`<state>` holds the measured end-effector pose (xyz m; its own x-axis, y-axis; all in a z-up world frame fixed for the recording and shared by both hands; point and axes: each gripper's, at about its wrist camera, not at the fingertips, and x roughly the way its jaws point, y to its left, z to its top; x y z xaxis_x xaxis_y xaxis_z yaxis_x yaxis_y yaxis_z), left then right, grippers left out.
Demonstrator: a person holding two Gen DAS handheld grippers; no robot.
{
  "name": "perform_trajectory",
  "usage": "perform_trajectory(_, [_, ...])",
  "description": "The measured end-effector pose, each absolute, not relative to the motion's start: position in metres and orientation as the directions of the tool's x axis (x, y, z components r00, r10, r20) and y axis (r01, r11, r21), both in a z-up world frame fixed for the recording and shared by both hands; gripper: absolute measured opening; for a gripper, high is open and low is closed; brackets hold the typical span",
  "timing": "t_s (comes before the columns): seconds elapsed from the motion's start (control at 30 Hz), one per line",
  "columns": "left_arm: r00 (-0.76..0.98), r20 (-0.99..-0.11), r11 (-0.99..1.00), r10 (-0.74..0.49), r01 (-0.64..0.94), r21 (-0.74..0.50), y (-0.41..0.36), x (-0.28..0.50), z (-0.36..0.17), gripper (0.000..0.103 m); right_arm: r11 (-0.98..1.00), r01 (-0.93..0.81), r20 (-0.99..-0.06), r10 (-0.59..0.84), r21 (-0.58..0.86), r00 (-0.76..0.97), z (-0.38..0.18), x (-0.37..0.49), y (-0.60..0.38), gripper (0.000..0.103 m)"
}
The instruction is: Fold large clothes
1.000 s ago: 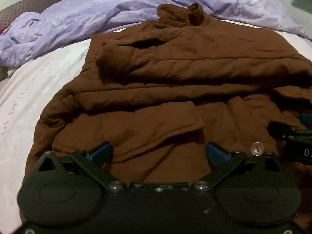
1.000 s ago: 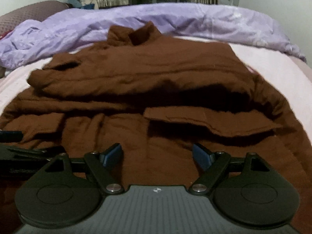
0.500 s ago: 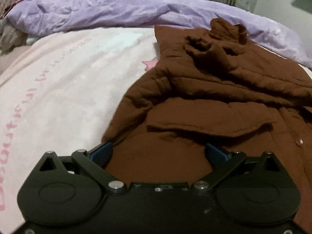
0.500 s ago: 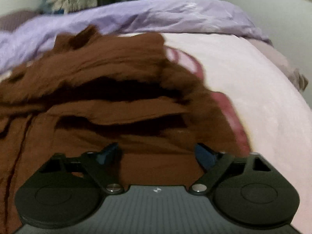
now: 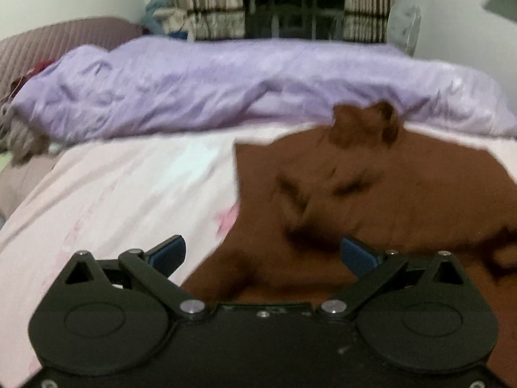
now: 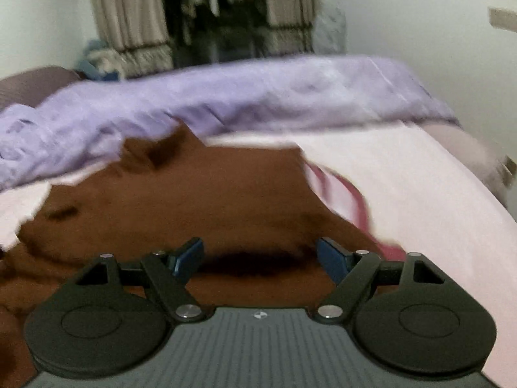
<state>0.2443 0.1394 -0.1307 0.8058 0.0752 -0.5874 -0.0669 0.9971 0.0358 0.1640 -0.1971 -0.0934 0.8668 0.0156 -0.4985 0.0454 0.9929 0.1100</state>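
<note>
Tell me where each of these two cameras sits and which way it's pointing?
Left wrist view: sits on the left gripper, looking forward along its open jaws over the brown jacket's left side and the pink sheet; only the gripper's black body shows.
Right wrist view: sits on the right gripper, jaws open, facing the brown jacket's right side; only the gripper shows.
Shared: brown jacket, pink sheet, purple duvet, curtains.

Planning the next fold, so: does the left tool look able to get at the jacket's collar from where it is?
Probably yes. The left tool is open and holds nothing, and the collar lies uncovered at the far end of the brown jacket, with only jacket between them.
</note>
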Motion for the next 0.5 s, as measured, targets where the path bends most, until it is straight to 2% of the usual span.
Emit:
perform_trajectory(0.17, [0.805, -0.587, 0.995, 0.091, -0.092, 0.027, 0.14, 0.293, -0.136, 0.103, 0.996, 0.056, -0.52, -0.012, 0.07, 0.854, -0.099, 0.229, -0.187, 0.093])
perform_trajectory(0.27, [0.72, -0.674, 0.986, 0.164, -0.139, 0.091, 0.148, 0.324, -0.17, 0.103, 0.993, 0.098, -0.588, -0.044, 0.059, 0.808, -0.123, 0.252, -0.197, 0.094])
perform_trajectory(0.33, [0.7, -0.705, 0.991, 0.112, -0.128, 0.03, 0.152, 0.33, -0.189, 0.103, 0.988, 0.109, -0.638, -0.016, 0.107, 0.77, -0.15, 0.262, -0.21, 0.101])
perform_trajectory(0.43, [0.719, -0.695, 0.977, 0.016, -0.16, -0.142, 0.174, 0.324, -0.202, 0.103, 0.995, 0.072, -0.583, -0.014, 0.076, 0.812, -0.162, 0.252, -0.209, 0.102])
perform_trajectory(0.5, [0.724, -0.69, 0.97, -0.015, -0.157, -0.186, 0.181, 0.323, -0.204, 0.103, 0.995, 0.075, -0.589, -0.019, 0.072, 0.808, -0.159, 0.252, -0.206, 0.103])
